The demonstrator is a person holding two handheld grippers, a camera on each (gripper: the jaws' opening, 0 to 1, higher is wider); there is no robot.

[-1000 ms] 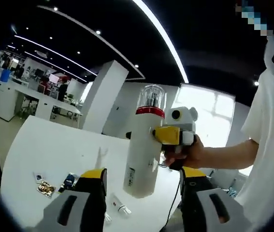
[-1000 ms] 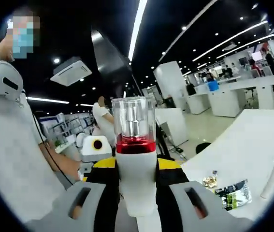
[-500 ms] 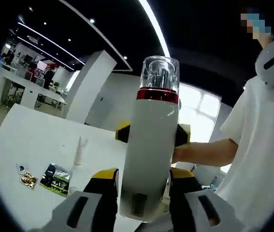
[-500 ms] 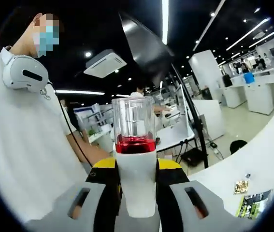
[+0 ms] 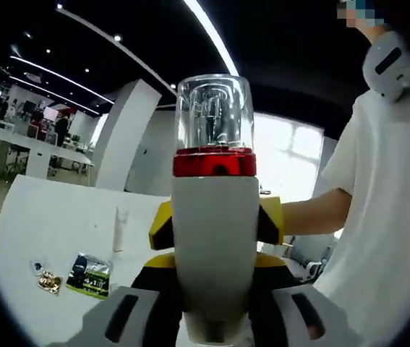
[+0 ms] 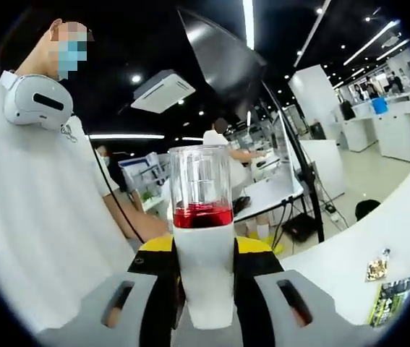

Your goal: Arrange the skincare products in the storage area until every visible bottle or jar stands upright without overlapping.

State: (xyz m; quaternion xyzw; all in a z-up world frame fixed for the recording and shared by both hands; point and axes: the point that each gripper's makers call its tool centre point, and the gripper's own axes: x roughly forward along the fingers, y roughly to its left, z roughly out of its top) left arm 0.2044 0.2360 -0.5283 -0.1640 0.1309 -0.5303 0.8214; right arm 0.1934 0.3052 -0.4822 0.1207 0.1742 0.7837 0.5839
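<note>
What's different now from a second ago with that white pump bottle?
The left gripper has closed in on the white bottle, which now sits between its jaws instead of off beside them. The right gripper stays clamped on the bottle throughout, holding it upright above the white table.

No legible text, labels or numbers

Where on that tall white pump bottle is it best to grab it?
Probably the plain white body of the pump bottle, below the red collar, squeezed from two opposite sides as the right claw does. That part is straight and matte; the clear cap looks slick and might pull off.
</note>
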